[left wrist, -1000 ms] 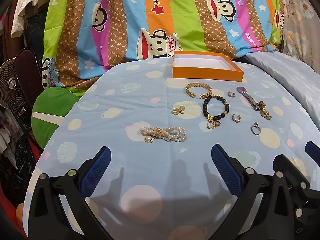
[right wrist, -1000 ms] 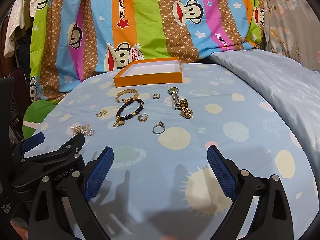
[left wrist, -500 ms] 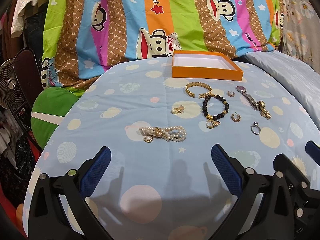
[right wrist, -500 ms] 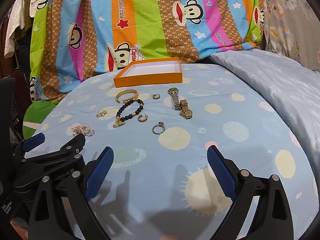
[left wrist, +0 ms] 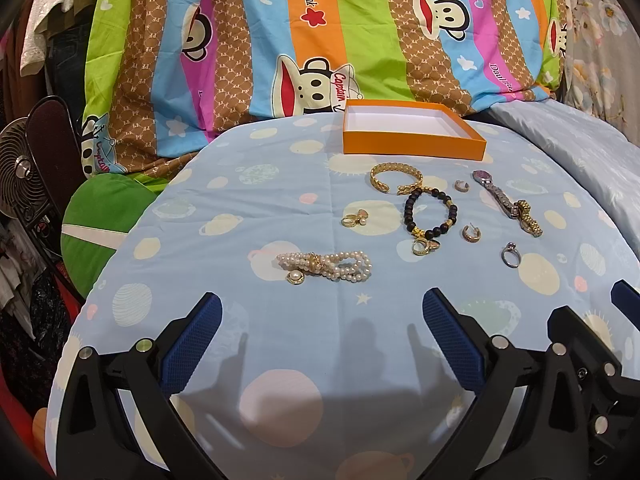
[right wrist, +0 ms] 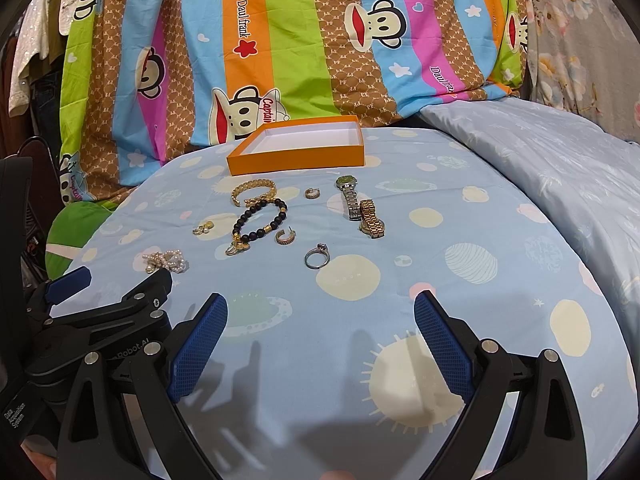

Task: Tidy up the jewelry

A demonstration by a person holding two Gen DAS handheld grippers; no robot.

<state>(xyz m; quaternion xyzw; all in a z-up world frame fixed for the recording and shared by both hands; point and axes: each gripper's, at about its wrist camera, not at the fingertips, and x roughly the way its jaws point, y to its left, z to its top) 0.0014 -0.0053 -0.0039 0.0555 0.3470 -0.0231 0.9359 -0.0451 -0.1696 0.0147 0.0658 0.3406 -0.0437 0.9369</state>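
An open orange box with a white inside sits at the far edge. Before it lie a gold cuff, a black bead bracelet with charms, two watches — silver and gold, touching — small rings, and a pearl strand, bunched, nearest.

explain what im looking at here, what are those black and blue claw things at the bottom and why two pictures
Those are two hand-held grippers, one in each of a person's hands, each with a camera looking along its blue-padded fingers. One picture is from the left gripper, the other from the right gripper; both are open and hold nothing. On the blue bedsheet lies jewelry: a pearl bracelet, a black bead bracelet, a gold bangle, two watches, a silver ring and small earrings. Behind them sits an empty orange box.
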